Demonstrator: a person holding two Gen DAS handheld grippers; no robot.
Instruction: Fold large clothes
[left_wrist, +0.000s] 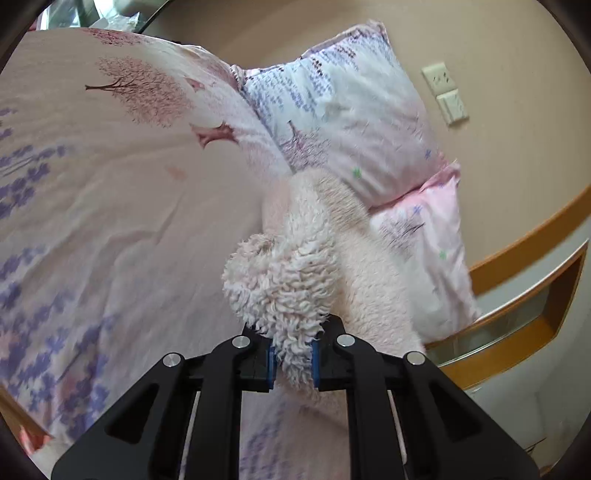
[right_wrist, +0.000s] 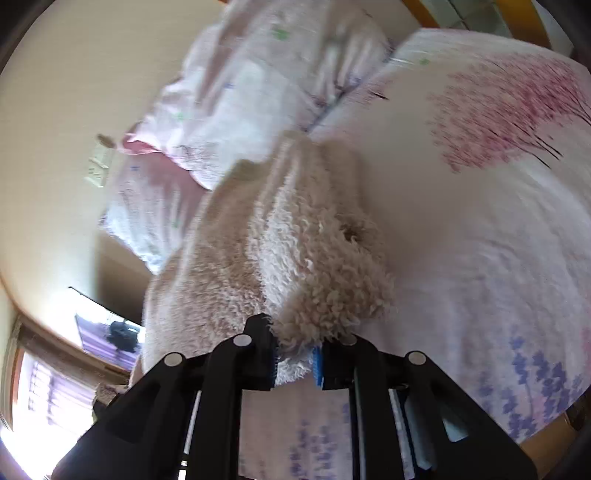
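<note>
Fleece garment (left_wrist: 314, 258), pale pink, shaggy, lifted off bed (left_wrist: 110, 184), trailing toward far pillows (left_wrist: 351, 110).
You carry fold: keep both pinched edges level, hold fabric taut between them, lay down flat, avoid dragging.
Left gripper (left_wrist: 293, 363): fingers clamped on fleece tuft.
Right gripper (right_wrist: 294, 363): fingers pinched on fleece edge, narrow gap filled by fabric.

A bed cover (left_wrist: 110, 192) printed with pink trees and purple flowers spreads wide. Two pillows (left_wrist: 347, 110) in matching print lean on a beige wall (left_wrist: 498, 44) with a socket plate (left_wrist: 445, 92). A wooden bed frame (left_wrist: 524, 317) curves nearby.
</note>
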